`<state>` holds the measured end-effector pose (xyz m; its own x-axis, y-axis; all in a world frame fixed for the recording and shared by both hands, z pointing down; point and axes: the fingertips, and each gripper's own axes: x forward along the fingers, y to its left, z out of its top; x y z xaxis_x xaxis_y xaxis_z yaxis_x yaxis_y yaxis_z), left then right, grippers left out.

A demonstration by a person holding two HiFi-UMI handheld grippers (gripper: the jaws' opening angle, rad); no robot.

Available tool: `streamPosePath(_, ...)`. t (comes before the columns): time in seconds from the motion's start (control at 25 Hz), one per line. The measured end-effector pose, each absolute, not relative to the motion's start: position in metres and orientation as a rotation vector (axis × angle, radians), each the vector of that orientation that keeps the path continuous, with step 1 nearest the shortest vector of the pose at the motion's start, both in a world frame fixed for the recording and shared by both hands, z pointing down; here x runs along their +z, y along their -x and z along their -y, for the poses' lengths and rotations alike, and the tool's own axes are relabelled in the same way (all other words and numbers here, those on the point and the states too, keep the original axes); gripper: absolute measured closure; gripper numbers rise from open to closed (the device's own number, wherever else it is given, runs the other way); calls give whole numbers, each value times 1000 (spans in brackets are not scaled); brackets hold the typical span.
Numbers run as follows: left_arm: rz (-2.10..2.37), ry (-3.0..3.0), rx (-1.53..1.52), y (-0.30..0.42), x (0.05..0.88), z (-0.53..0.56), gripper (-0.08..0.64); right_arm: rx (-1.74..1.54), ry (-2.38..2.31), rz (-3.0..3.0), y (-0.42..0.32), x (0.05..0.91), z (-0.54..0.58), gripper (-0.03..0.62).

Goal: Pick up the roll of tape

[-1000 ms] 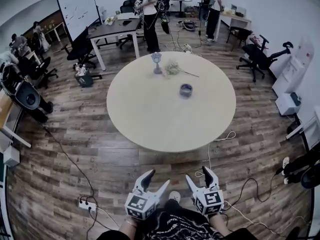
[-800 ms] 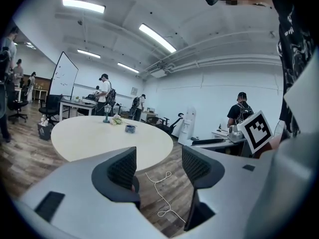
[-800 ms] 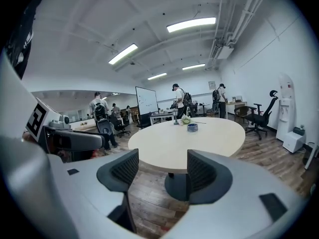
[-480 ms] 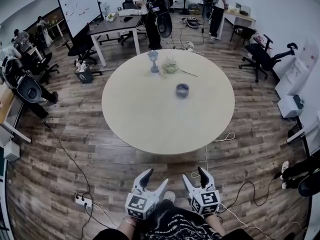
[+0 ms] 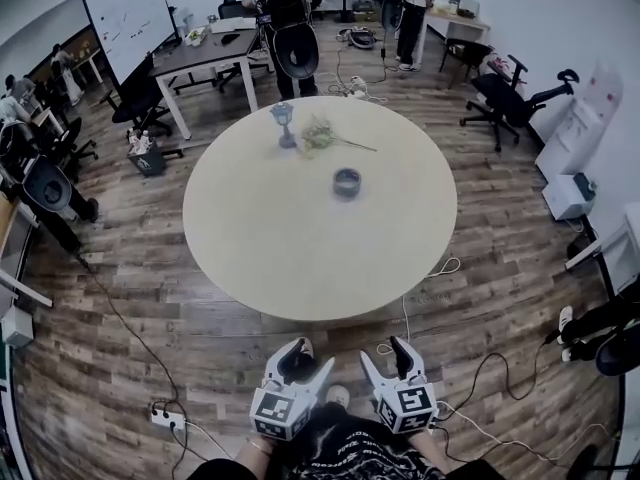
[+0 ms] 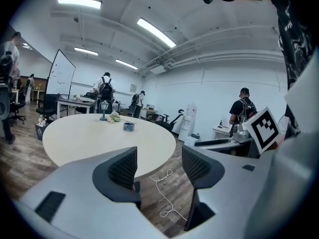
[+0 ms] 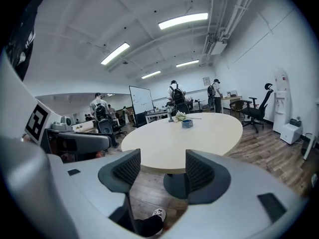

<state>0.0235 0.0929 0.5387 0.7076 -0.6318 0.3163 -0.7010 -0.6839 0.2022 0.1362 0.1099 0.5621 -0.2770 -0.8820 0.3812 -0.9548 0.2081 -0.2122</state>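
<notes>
We hold our left tongs (image 5: 305,361) low, short of the near edge of the round desk (image 5: 250,258). Their jaws stand apart, and between them we see only floor and a white cable (image 6: 160,175). The roll of tape (image 5: 346,183) lies flat on the desk well ahead of both tongs, roughly in line with the gap between them and untouched. Beyond it and slightly left stand a small lantern-like ornament (image 5: 284,125) and a sprig of flowers (image 5: 320,134). Our right tongs (image 5: 386,360) sit just beside the left pair, also short of the desk. Their jaws are closing but still apart, with nothing between them.
</notes>
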Motion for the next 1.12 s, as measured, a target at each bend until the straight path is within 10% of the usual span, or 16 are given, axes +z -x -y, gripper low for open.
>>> streamPosePath(1.12,858,-2732,400,12,544,174,264,609,-1958,2124,-99,558,129,319)
